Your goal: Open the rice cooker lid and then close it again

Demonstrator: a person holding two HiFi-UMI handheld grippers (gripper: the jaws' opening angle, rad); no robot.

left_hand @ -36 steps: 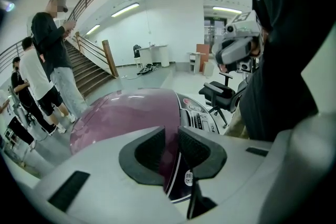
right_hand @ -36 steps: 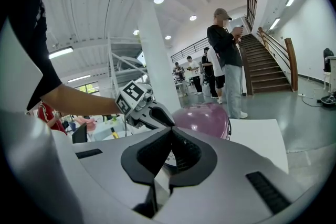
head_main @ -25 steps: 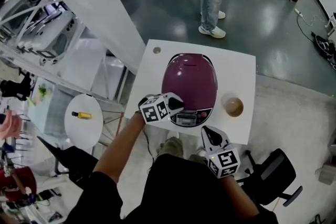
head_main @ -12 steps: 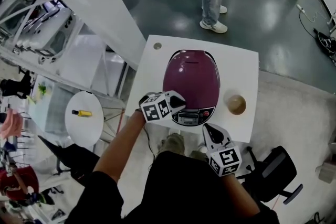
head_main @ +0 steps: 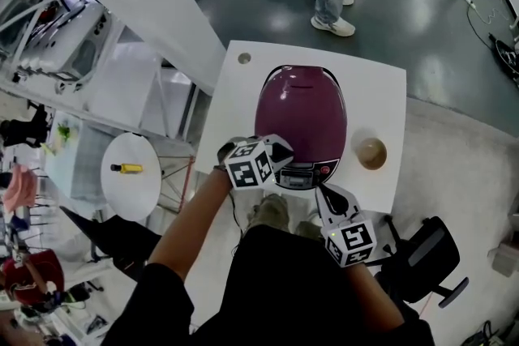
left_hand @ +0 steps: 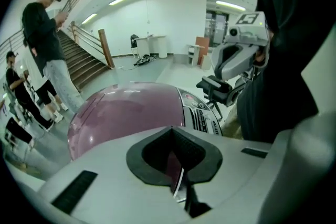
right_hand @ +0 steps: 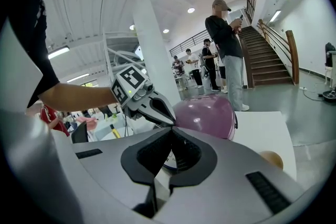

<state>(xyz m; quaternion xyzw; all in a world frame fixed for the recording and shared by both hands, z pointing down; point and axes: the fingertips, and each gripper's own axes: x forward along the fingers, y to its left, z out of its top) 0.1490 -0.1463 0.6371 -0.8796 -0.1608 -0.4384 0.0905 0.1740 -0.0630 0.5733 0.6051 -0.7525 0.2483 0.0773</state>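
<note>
Left gripper (head_main: 285, 156): pale grey shell, black tapered jaws, white cube (head_main: 247, 166) with black square markers behind jaws. Right gripper (head_main: 324, 190): same build, same marker cube (head_main: 350, 243), small green light beside it. Seen from own cameras: broad grey jaw bodies, black pads (right_hand: 144, 157) ringing diamond-shaped gap, black slot (right_hand: 268, 191) on each outer side. Person: black short-sleeved top (head_main: 154, 296), dark trousers, olive shoes (head_main: 272, 211).

Rice cooker (head_main: 300, 113) blocks table (head_main: 235, 105) centre; cup (head_main: 372, 152) right; left strip free.
</note>
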